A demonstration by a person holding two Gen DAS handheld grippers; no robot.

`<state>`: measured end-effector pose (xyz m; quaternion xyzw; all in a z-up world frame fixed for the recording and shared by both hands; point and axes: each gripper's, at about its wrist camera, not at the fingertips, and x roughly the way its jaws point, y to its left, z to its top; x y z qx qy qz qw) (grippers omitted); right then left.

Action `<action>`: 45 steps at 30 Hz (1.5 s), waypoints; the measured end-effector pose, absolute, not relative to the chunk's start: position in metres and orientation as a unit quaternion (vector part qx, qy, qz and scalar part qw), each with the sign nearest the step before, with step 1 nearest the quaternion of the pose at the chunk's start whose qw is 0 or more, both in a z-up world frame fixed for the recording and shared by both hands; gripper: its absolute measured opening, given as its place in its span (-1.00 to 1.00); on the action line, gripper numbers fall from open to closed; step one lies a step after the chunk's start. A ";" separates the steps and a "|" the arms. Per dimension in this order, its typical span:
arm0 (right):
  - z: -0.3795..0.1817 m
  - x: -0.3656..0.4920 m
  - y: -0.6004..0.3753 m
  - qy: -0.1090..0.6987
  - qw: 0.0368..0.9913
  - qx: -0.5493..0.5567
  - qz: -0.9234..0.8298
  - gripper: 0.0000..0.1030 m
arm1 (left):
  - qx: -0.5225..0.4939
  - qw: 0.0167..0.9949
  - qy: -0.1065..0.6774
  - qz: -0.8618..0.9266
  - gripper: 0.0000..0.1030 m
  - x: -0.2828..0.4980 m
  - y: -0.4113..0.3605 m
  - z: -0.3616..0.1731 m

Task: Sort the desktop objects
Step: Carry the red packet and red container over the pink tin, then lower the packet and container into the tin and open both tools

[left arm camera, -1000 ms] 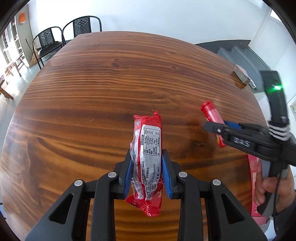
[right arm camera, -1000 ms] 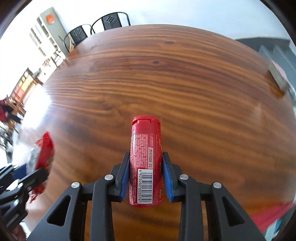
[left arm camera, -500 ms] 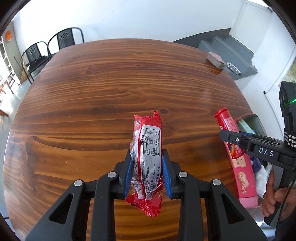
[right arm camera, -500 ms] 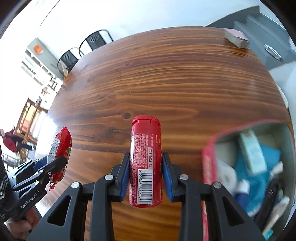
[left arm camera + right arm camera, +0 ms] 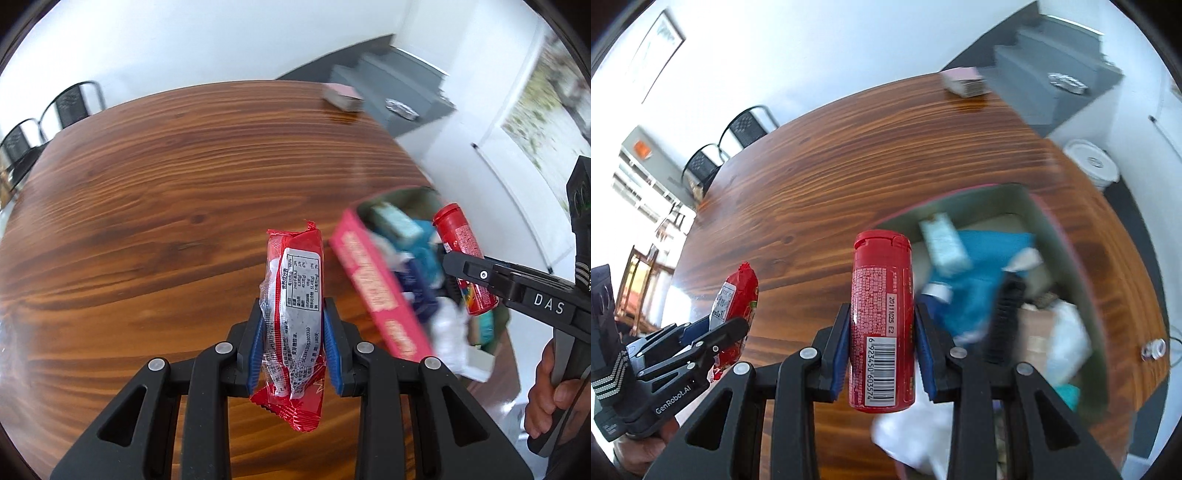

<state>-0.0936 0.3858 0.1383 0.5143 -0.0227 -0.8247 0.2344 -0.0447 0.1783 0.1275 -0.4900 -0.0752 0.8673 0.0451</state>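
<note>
A: What do I hold now?
B: My left claw [image 5: 292, 334] squeezes the soft snack packet [image 5: 291, 317] at its middle; it crinkles. My right claw [image 5: 879, 349] grips the stiff, smooth red bottle [image 5: 882, 321] above the box [image 5: 1067, 254].

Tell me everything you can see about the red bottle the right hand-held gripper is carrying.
The red bottle is a small cylinder that looks like plastic, with a flip-top cap shut at its far end. A printed label wraps it, with fine text, a date code and a white barcode panel near the bottom. It lies along the right hand-held gripper, whose blue pads press on both sides. It is off the wooden table, beside the open pink box of mixed items.
</note>
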 end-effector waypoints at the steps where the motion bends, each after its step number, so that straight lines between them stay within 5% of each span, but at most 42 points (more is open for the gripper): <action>1: 0.140 -0.093 0.396 -0.024 0.226 0.513 -0.828 -0.31 | -0.491 0.057 -0.074 0.866 -0.39 -0.047 0.187 0.129; 15: 0.136 -0.082 0.456 -0.044 0.174 0.516 -0.838 -0.31 | -0.494 0.131 -0.083 0.855 -0.33 -0.085 0.273 0.129; 20: 0.122 -0.086 0.457 -0.057 0.178 0.538 -0.822 -0.30 | -0.502 0.127 -0.098 0.850 0.02 -0.086 0.272 0.130; 39: 0.109 -0.067 0.453 -0.044 0.193 0.564 -0.801 -0.13 | -0.475 0.104 -0.051 0.872 0.02 -0.048 0.258 0.152; 41: 0.114 -0.064 0.453 -0.046 0.197 0.561 -0.803 -0.13 | -0.470 0.110 -0.044 0.875 0.26 -0.044 0.262 0.158; 43: 0.121 -0.061 0.457 -0.050 0.195 0.555 -0.807 0.20 | -0.468 0.110 -0.041 0.876 0.64 -0.042 0.265 0.162; 45: 0.129 -0.056 0.463 -0.050 0.187 0.542 -0.818 0.59 | -0.461 0.113 -0.048 0.879 0.67 -0.038 0.266 0.167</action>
